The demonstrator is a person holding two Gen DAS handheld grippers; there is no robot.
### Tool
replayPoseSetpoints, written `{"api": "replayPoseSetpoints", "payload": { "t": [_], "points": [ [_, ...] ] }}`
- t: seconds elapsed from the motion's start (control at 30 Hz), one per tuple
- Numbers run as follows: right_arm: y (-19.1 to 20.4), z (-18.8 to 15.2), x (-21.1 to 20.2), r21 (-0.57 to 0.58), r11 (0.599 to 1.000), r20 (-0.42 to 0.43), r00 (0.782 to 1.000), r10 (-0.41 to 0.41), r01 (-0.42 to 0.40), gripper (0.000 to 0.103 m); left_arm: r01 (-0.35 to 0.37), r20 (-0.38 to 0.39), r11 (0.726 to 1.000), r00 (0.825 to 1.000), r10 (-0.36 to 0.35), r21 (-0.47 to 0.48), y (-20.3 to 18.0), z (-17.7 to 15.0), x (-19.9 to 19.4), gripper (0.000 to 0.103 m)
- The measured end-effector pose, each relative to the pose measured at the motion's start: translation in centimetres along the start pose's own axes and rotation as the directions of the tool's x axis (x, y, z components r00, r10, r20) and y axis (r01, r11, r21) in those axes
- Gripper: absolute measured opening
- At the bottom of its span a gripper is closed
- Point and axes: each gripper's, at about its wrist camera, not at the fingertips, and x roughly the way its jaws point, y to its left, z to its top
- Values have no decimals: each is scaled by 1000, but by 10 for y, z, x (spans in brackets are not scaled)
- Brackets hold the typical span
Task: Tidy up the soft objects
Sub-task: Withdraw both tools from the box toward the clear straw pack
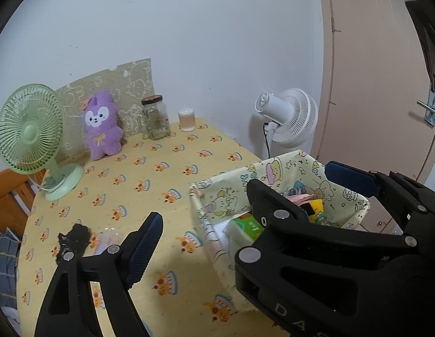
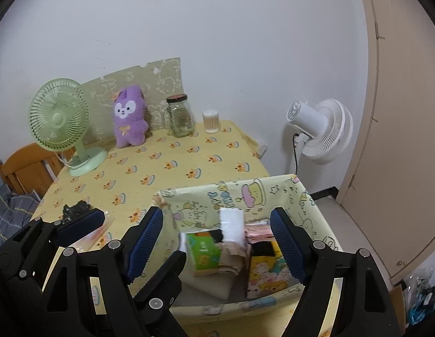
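1. Standing left of the basket (image 2: 307, 196) on the tabletop (image 2: 172, 168): fan (image 2: 60, 118), purple plush (image 2: 129, 118), jar (image 2: 180, 116).
2. Left gripper (image 2: 124, 221), jaws wide, empty, hangs just left of the basket.
3. Right gripper (image 2: 217, 238), jaws wide, empty, hangs over the basket, which holds tissue packs (image 2: 203, 250) and folded cloth.
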Motion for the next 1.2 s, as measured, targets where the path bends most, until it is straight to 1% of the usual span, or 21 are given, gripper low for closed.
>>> {"api": "replayPoseSetpoints", "payload": {
  "t": [0.1, 0.23, 0.3, 0.5, 0.57, 0.6, 0.9, 1.2],
  "points": [
    [10, 2, -6, -9, 1000, 13, 1000, 11, -11, 81, -14, 12, 1000, 1000, 14, -1, 7, -2, -10, 86],
    [26, 3, -16, -28, 1000, 36, 999, 15, -14, 83, -44, 27, 999, 999, 44, -2, 17, -4, -22, 91],
    [34, 3, -19, -36, 999, 50, 999, 20, -19, 84, -63, 37, 998, 997, 63, -3, 24, -6, -29, 92],
    [56, 5, -25, -61, 997, 56, 997, 46, -43, 85, -89, 45, 996, 995, 90, -23, 41, -11, -42, 94],
    [64, 6, -27, -66, 997, 58, 997, 48, -44, 87, -101, 48, 994, 994, 102, -31, 48, -12, -45, 95],
    [67, 6, -28, -66, 997, 60, 997, 52, -48, 89, -105, 48, 994, 993, 107, -34, 51, -12, -46, 95],
    [97, 7, -32, -89, 992, 85, 992, 97, -89, 97, -145, 59, 986, 987, 150, -85, 80, -18, -56, 99],
    [119, 8, -28, -110, 986, 88, 987, 132, -122, 99, -170, 68, 980, 982, 178, -105, 100, -25, -60, 101]
  ]
}}
